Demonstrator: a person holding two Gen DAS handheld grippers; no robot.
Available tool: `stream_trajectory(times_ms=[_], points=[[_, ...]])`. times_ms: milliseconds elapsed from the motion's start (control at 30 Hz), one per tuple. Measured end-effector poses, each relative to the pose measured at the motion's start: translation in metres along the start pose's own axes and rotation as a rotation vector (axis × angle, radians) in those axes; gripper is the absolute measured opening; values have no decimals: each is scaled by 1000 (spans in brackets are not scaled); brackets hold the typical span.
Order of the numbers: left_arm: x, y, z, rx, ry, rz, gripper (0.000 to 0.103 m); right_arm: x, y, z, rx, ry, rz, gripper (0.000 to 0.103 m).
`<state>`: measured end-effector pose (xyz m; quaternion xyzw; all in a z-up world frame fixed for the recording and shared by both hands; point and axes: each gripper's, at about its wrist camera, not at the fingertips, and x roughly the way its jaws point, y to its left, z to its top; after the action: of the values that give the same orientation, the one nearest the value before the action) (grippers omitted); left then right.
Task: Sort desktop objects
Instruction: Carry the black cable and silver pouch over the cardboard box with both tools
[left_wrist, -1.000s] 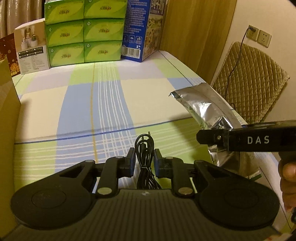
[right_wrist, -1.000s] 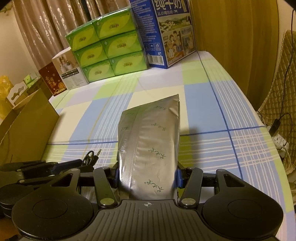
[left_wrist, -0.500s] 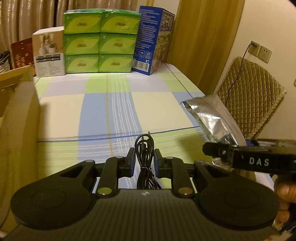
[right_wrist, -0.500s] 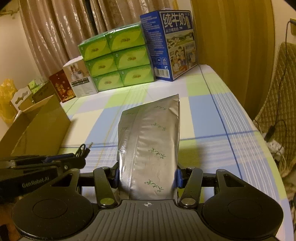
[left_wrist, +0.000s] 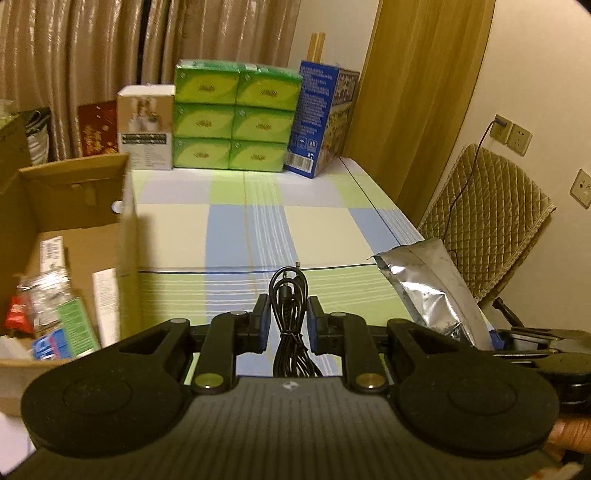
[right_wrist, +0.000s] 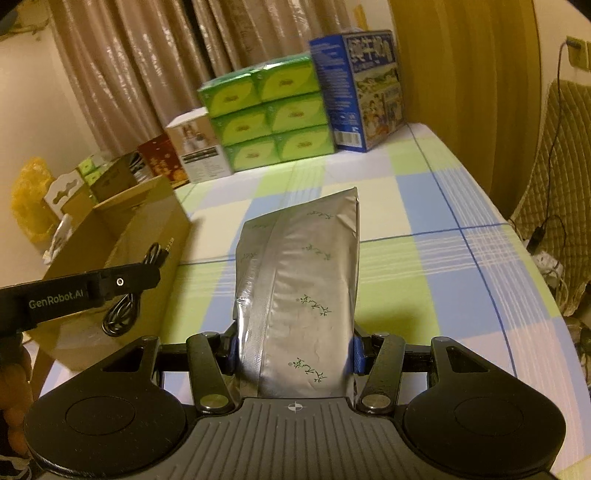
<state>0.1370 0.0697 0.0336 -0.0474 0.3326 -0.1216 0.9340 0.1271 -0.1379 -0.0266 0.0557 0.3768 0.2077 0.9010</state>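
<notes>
The left claw (left_wrist: 286, 325) is clamped on a coiled black audio cable (left_wrist: 289, 295). The bundle runs straight down the middle between the two blue-padded fingers (left_wrist: 263, 325), its looped end and small jack plug poking out just past the fingertips, the rest trailing back under the claw body. From the other side the same cable (right_wrist: 122, 314) hangs below that claw, a loop sagging under it and the plug sticking up above it.

The right claw (right_wrist: 293, 350) is clamped on a silver foil pouch (right_wrist: 303, 295) printed with small green marks. The pouch fills the whole gap between the fingers and stretches well forward beyond them, its far sealed edge tilted up off the checked counter (right_wrist: 424, 258). Seen from the left claw, that pouch (left_wrist: 428, 291) rises at a slant just to its right.

Left of the left claw, close beside it, stands an open cardboard box (left_wrist: 125, 236) with packets and papers lying in its bottom. Far ahead of both claws, at the counter's far end, sit a stack of green tissue packs (left_wrist: 232, 118), a blue carton (left_wrist: 321, 118) on their right and a white box (left_wrist: 146, 125) on their left. A hand (right_wrist: 14, 398) shows at the lower left edge.
</notes>
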Motion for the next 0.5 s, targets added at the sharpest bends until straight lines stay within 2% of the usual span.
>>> stream_trajectory(times_ms=[267, 500], points=[[-51, 15, -15, -10, -32, 42, 16, -26, 41, -10, -86, -29, 14, 50], [-84, 35, -22, -21, -52, 86, 16, -32, 71, -15, -122, -37, 55, 50]])
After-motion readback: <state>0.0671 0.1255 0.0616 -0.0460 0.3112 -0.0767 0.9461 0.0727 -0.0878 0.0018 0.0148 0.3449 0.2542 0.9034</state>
